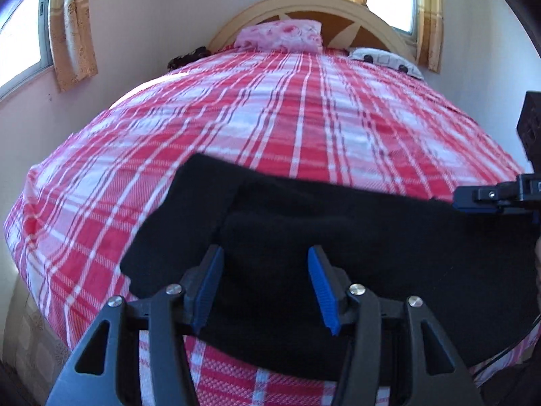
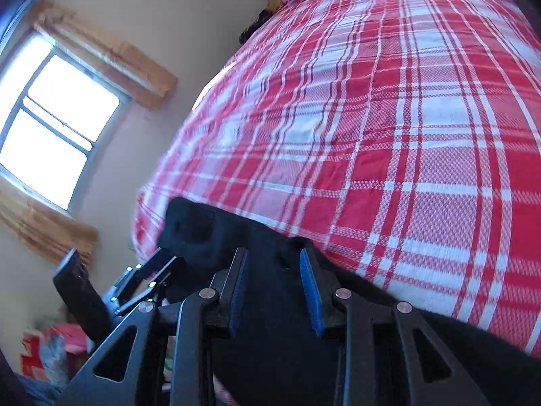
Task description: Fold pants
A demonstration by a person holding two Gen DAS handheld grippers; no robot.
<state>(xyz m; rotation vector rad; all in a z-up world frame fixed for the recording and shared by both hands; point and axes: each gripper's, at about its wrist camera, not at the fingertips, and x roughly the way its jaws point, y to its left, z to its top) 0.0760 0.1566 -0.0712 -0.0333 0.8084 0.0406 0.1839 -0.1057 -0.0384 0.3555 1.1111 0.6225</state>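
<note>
Pants [image 1: 338, 237] lay folded near plaid bedspread's [image 1: 270, 118] front edge. Left gripper [image 1: 265, 291] and right gripper [image 2: 270, 291] hovered above, jaws partly open, empty. Fold apparently released; next: regrip edge for further fold.

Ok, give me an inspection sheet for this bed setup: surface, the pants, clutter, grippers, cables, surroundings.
Surface: bed with red and white plaid bedspread, lying smooth.
Job's things: black pants at the near edge of the bed, folded over in layers.
Clutter: pink floral pillow and a white patterned pillow at the headboard; a dark item beside the pink pillow, too small to identify.
Grippers: left gripper open above the pants, nothing between its pads; right gripper open over the pants, nothing gripped.
Cables: a thin dark cable at the right edge of the bed.
Surroundings: windows with tan curtains; red items on the floor.
</note>
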